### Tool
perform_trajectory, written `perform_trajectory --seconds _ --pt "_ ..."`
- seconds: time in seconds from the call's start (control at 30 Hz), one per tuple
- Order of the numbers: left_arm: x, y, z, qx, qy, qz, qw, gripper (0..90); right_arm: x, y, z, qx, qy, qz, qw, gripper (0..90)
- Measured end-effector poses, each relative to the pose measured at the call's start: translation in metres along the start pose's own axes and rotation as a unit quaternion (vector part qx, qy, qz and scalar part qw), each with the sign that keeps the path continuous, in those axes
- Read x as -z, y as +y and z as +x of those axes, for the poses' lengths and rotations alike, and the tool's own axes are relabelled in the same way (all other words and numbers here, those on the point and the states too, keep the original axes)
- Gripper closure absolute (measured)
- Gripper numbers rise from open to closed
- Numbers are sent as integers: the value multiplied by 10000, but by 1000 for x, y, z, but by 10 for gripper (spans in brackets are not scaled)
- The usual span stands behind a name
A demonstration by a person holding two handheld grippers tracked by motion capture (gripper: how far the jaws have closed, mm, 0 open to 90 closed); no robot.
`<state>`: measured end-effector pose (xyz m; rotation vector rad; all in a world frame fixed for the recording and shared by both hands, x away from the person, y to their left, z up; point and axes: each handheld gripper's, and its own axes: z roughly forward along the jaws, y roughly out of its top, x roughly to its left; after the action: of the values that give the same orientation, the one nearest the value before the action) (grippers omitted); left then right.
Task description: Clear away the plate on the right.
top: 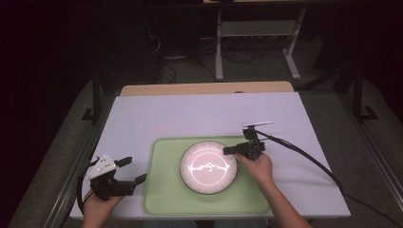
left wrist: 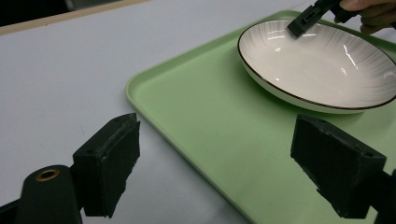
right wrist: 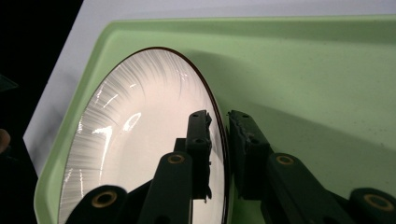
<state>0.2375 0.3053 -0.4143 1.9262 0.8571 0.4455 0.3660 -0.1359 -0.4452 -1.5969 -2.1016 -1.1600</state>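
Observation:
A white plate (top: pixel 209 167) with a thin dark rim lies in the middle of a pale green tray (top: pixel 161 190). My right gripper (top: pixel 233 150) is at the plate's far right rim. In the right gripper view the plate (right wrist: pixel 140 140) has one jaw inside it and the other outside over the tray (right wrist: pixel 303 70), so the right gripper (right wrist: pixel 219 121) is shut on the rim. My left gripper (top: pixel 135 169) hovers open and holds nothing, just left of the tray's near left corner. The left gripper (left wrist: pixel 224 163) looks across the tray (left wrist: pixel 210 116) at the plate (left wrist: pixel 322 65) and the right gripper (left wrist: pixel 306 18).
The tray sits on a white table cover (top: pixel 190 114) with a wooden strip (top: pixel 204 88) along the far edge. The right gripper's black cable (top: pixel 309 159) trails off to the right across the table. Beyond the table are a metal desk frame (top: pixel 256 42) and dark floor.

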Motion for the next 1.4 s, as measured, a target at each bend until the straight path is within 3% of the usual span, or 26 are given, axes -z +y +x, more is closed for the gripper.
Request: perform_trajectory --seconds 0.6,1.1,1.4 --pt "0 0 -1 -7 1 -1 10000 154 3 -3 0 236 -115 75 9996 762" --pt "-1 0 -2 -5 7 20 10000 154 24 -2 0 504 -86 -288 9983 614" --pt "-2 0 -2 -19 10 43 10000 154 40 -4 -1 816 -170 -568 9949 511"
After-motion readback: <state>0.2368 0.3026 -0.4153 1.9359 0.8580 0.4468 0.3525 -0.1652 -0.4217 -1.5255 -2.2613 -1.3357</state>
